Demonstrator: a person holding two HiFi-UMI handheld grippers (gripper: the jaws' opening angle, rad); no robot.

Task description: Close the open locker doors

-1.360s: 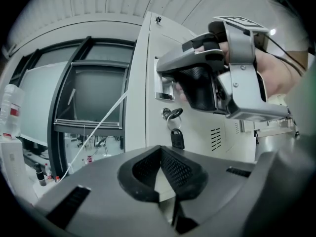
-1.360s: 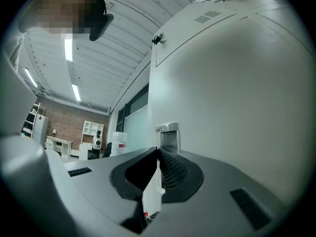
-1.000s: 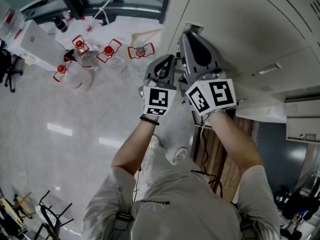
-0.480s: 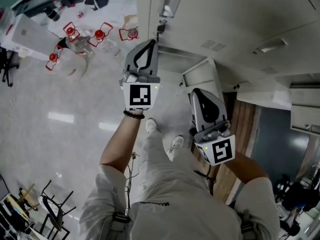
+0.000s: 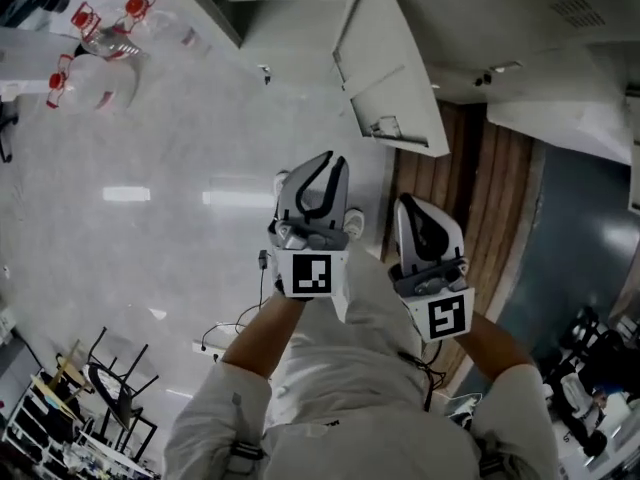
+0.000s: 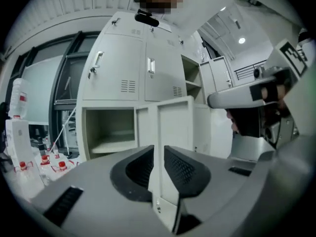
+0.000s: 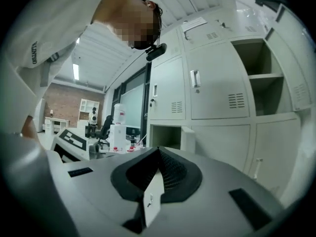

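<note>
A bank of pale grey lockers (image 6: 123,68) stands ahead. One low locker (image 6: 108,127) is open, its door (image 6: 173,127) swung out toward me; the same door (image 5: 390,78) shows from above in the head view. A taller compartment (image 7: 259,83) further right is open too. My left gripper (image 5: 325,163) hangs low in front of my body, well short of the door; its jaws have just been opening and stand slightly apart with nothing between them. Beside it, my right gripper (image 5: 408,206) is shut and empty, also clear of the lockers.
Water bottles with red handles (image 5: 95,28) lie on the pale floor at the far left. A dark rack and chairs (image 5: 100,398) sit at the lower left. A strip of wood flooring (image 5: 480,198) runs under the lockers. A water dispenser (image 7: 118,120) stands left of them.
Both grippers have dropped away from the locker fronts and come back toward my body. The left jaws have parted a little. The open low door now lies ahead of them.
</note>
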